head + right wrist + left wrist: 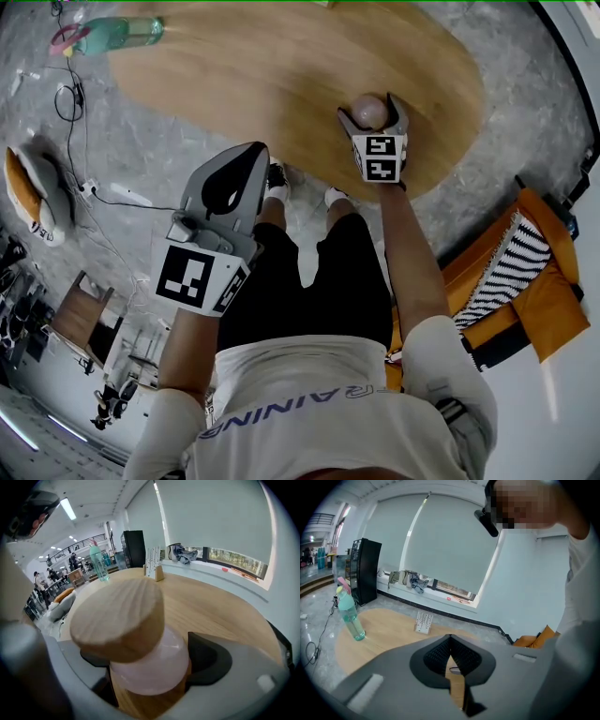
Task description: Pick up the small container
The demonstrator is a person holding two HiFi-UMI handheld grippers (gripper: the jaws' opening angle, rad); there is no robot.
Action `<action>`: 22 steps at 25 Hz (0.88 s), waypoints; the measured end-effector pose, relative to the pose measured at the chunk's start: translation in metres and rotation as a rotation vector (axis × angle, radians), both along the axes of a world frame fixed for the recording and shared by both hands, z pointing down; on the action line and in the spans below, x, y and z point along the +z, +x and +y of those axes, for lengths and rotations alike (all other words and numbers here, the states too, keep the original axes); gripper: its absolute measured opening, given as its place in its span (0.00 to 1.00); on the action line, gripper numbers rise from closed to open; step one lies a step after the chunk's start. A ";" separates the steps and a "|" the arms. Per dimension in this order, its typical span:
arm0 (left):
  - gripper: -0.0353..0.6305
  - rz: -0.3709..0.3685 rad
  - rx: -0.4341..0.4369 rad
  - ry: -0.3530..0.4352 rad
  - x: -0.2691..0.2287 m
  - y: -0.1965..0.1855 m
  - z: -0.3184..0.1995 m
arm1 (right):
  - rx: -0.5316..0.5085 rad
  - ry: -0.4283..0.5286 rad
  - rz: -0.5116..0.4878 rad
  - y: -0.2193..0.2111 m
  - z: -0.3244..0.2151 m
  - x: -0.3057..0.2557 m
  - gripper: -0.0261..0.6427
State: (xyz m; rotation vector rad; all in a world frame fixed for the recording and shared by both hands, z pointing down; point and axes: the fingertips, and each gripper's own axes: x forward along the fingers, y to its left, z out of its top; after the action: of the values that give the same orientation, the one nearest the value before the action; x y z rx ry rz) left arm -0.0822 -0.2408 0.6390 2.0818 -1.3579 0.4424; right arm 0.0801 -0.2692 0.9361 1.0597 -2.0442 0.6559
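Note:
The small container (368, 111), a pale pink jar with a round wooden lid (119, 618), sits near the front edge of the oval wooden table (281, 66). My right gripper (371, 108) is around it. In the right gripper view the dark pads (208, 660) touch the pink body (145, 665) on both sides, with the jaws spread wide. My left gripper (251, 155) hangs off the table above the person's legs. Its jaws meet at the tips (450, 639) with nothing between them.
A green water bottle (117, 35) stands at the table's far left corner, and a small card stand (423, 622) near its far edge. An orange chair with a striped cloth (525, 272) is at the right, another seat (33, 192) and cables (70, 94) at the left.

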 end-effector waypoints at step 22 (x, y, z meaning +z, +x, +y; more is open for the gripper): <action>0.06 0.001 0.024 -0.001 0.004 0.002 0.008 | -0.022 0.063 -0.017 -0.008 -0.002 -0.024 0.67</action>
State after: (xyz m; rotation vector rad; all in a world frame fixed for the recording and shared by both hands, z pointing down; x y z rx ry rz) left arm -0.0805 -0.2324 0.6428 2.0989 -1.3334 0.4518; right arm 0.0724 -0.2710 0.9117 1.0696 -2.1003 0.5945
